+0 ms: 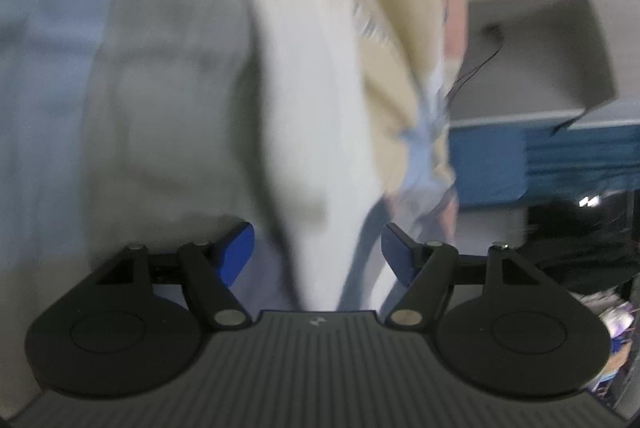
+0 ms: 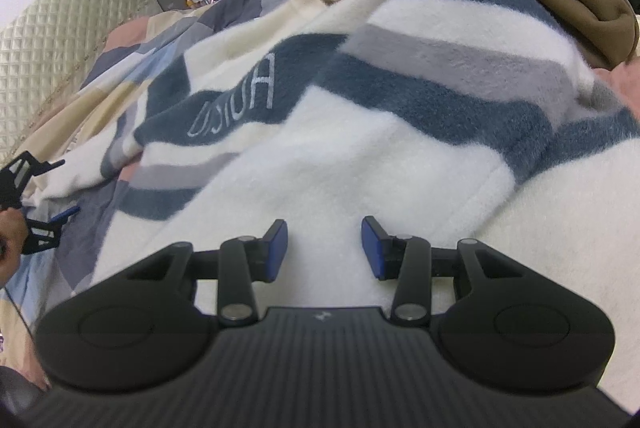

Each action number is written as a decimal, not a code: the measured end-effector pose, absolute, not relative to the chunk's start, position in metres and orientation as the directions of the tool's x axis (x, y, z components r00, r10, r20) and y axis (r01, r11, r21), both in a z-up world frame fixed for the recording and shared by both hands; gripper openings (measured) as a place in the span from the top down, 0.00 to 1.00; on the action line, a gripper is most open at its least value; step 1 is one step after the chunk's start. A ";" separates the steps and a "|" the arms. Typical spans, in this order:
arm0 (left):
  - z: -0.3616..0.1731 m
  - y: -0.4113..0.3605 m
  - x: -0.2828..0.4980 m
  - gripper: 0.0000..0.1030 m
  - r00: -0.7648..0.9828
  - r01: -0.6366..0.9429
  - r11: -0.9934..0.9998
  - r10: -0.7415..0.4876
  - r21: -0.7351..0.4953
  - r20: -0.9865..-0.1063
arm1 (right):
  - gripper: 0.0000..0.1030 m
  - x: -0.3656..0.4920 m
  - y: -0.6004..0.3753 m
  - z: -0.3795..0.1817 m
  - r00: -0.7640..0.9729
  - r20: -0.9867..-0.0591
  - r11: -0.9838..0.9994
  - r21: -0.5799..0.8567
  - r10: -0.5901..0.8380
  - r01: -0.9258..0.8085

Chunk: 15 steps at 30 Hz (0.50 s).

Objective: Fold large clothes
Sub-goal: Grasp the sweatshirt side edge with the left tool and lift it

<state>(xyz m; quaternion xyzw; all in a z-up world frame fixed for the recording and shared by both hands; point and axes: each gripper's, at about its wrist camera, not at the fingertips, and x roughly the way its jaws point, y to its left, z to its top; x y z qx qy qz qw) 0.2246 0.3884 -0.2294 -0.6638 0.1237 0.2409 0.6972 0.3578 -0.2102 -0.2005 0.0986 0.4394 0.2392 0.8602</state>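
Right wrist view shows our right gripper (image 2: 324, 248) with jaws apart, resting on the striped fleece garment (image 2: 360, 100) spread ahead, while our left gripper (image 1: 316, 252), jaws apart over blurred cloth, may snag only the patchwork bedding (image 2: 120, 68) beyond.

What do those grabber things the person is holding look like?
Each one is black plastic. The right gripper has a ribbed flat middle with a tiny pale logo, two big round discs at the sides, silver rivets on jointed bars, and bright blue pads on its jaws. The left gripper looks just the same. A hand grips the left one; no sleeve shows.
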 end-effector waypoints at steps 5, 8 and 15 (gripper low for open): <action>-0.227 0.408 0.224 0.32 0.894 -0.388 0.039 0.257 -0.921 -0.367 | 0.59 0.357 -0.208 -0.201 0.504 -0.710 0.870 0.364 0.491 -0.334; -0.223 0.413 0.231 0.32 0.897 -0.378 0.071 0.277 -0.923 -0.346 | 0.59 0.357 -0.207 -0.201 0.507 -0.711 0.871 0.356 0.487 -0.338; -0.219 0.425 0.254 0.45 0.787 -0.567 0.115 0.369 -0.816 -0.495 | 0.59 0.356 -0.203 -0.202 0.517 -0.712 0.876 0.330 0.475 -0.351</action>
